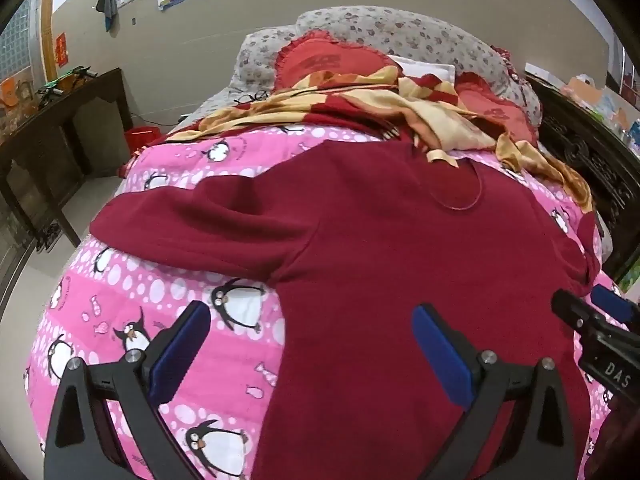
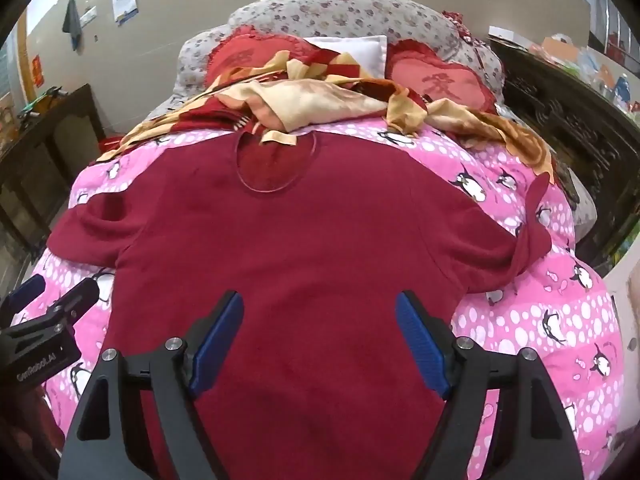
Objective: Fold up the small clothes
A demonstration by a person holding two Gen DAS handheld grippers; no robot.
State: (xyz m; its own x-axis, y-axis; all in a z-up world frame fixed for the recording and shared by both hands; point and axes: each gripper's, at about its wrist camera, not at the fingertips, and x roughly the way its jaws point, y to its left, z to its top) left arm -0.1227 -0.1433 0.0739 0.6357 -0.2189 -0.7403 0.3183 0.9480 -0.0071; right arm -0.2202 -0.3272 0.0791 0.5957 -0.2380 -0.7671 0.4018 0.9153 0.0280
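Your dark red top (image 2: pixel 304 248) lies flat on the pink penguin quilt (image 2: pixel 532 320) in the middle of the bed, both sleeves spread, with no fold made yet. Your left tongs (image 1: pixel 310 344) and right tongs (image 2: pixel 320 336) stand wide apart, holding nothing; all folding is left.

- Illumination: even, soft indoor light in both views; source not visible.
- Shadows: faint only, under the folds of the dark red top (image 2: pixel 304 248).
- Glare: none observed.
- Distortion: strong fisheye bowing; black vignette at all corners.
- Sharpness: centre moderately clear; edges soft, with compression smearing on the pink quilt (image 1: pixel 132 288).
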